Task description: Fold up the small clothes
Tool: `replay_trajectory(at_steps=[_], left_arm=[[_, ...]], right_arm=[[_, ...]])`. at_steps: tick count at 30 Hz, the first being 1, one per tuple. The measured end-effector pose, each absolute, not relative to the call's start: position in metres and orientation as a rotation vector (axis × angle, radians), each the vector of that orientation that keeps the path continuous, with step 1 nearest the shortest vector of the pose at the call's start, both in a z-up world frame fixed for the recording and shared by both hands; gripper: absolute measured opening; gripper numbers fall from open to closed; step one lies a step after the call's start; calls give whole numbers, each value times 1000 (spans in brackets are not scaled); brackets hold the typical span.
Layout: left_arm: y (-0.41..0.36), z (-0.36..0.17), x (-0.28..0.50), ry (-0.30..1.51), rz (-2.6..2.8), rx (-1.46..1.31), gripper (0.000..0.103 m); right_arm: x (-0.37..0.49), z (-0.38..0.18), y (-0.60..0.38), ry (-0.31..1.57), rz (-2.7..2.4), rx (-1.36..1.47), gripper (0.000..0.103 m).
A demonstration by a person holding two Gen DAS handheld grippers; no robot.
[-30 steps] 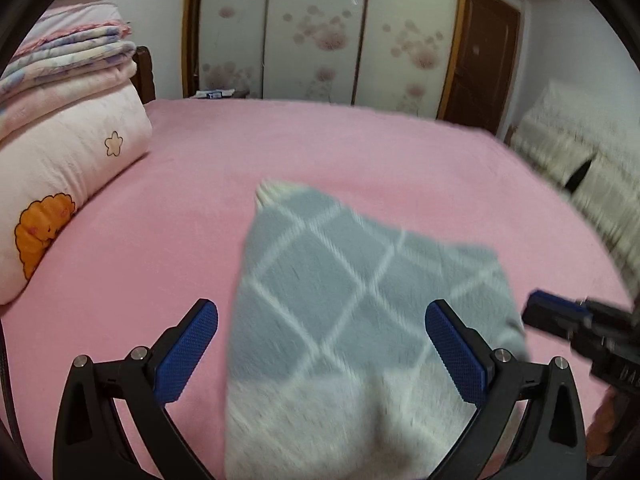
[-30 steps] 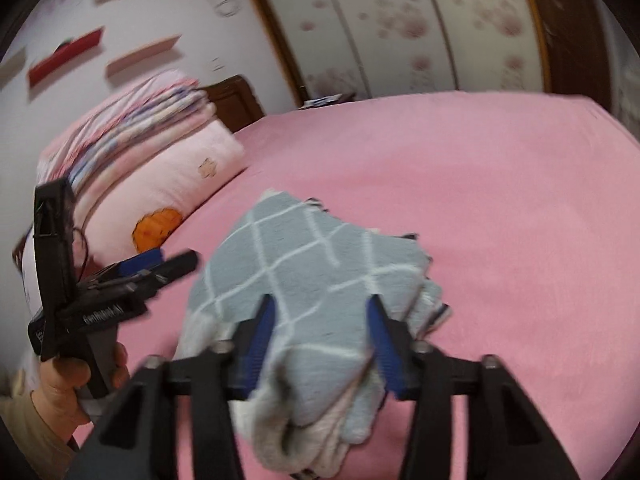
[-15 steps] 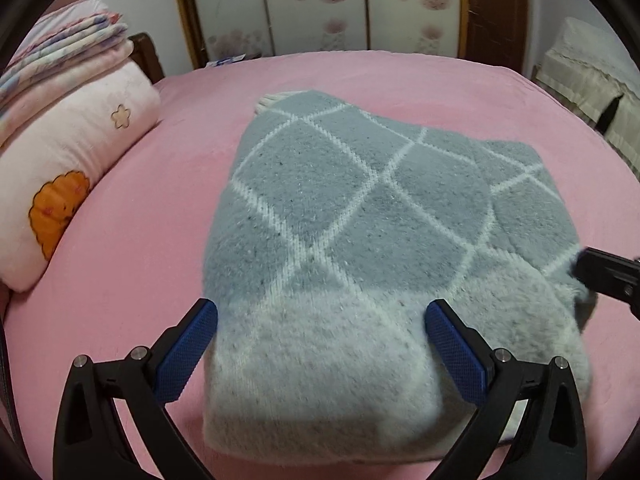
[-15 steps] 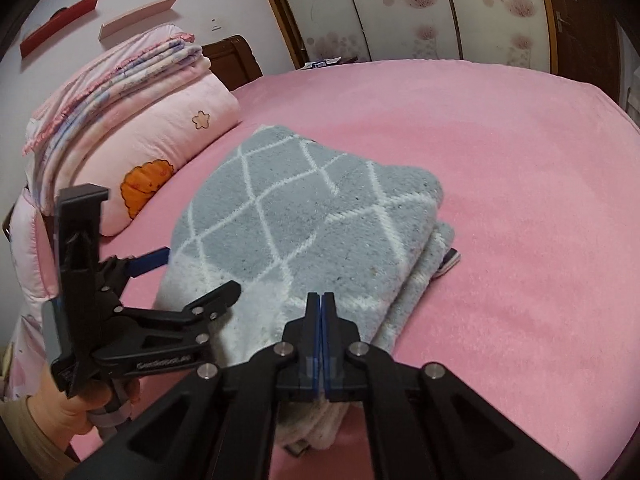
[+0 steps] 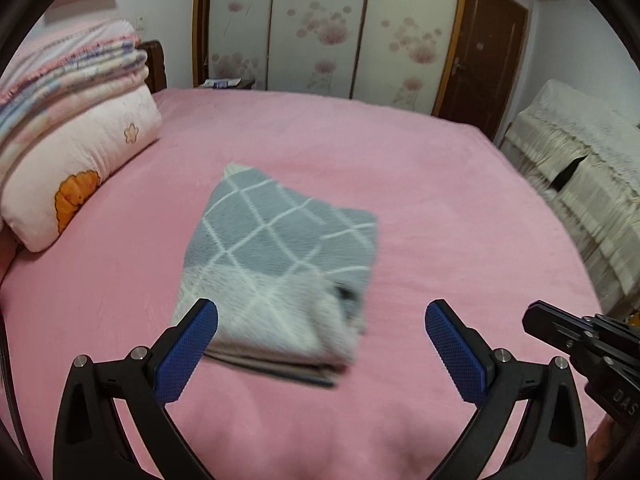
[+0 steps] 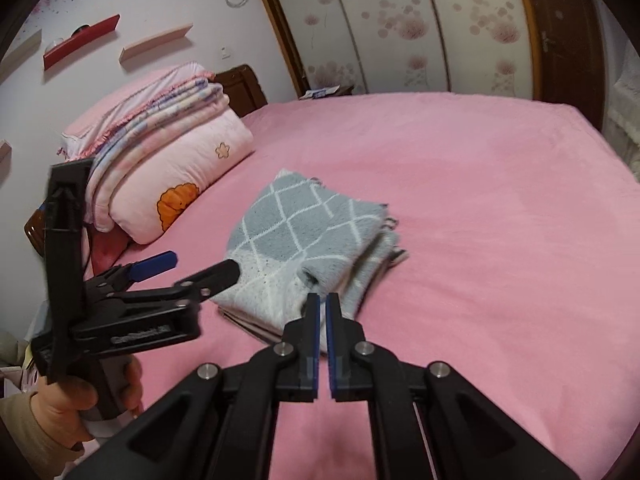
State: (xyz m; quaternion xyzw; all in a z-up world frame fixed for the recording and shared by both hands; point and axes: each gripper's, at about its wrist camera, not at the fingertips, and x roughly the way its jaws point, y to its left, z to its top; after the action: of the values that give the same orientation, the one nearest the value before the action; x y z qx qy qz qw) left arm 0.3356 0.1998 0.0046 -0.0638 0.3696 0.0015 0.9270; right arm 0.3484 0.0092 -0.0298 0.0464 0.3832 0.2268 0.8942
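A grey knit garment with a white diamond pattern [image 5: 280, 264] lies folded into a thick rectangle on the pink bed; it also shows in the right wrist view [image 6: 308, 244]. My left gripper [image 5: 322, 340] is open and empty, held above and just in front of the garment's near edge. It also shows in the right wrist view [image 6: 192, 268] at the garment's left. My right gripper [image 6: 322, 304] is shut and empty, its tips just short of the garment's near corner. It shows at the right edge of the left wrist view [image 5: 576, 336].
The pink bed [image 5: 440, 208] spreads all around the garment. A stack of folded quilts and a pink pillow [image 5: 76, 168] sits at the left. A wardrobe [image 5: 328, 28] and a brown door [image 5: 484, 52] stand behind. A cream-covered sofa [image 5: 580, 184] is at the right.
Both grippers have pulled back from the garment, which now lies folded and looks smaller. The right gripper, shut half a second ago, stays shut; the left stays open.
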Motion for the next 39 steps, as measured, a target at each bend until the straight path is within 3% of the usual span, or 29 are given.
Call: replay_trajectory(at_steps=[3,5,7,9,17,23,39], left_arm=[[174,26,306,749,5,-131,103],[156,38,288,758,6,-121,103],[132,50,266,771,-25,-93,103],[110,61,242,751,-70,-56,103],[53,88,147,695,-122,-129,103],[28,89,76,692,-154,-157,103],[9,67,-23,720,-107,-145,103]], right_arm=[[317,-5,-19,779,445,107,3],[301,7,-33,773,432,111,9],[281,18,-49,767,410,116,33],[259,28,-67,753,390,123,41],[176,50,-114,713,368,157,44],[107,47,-144,677,298,176,61],[-6,23,-164,615,206,160,66]])
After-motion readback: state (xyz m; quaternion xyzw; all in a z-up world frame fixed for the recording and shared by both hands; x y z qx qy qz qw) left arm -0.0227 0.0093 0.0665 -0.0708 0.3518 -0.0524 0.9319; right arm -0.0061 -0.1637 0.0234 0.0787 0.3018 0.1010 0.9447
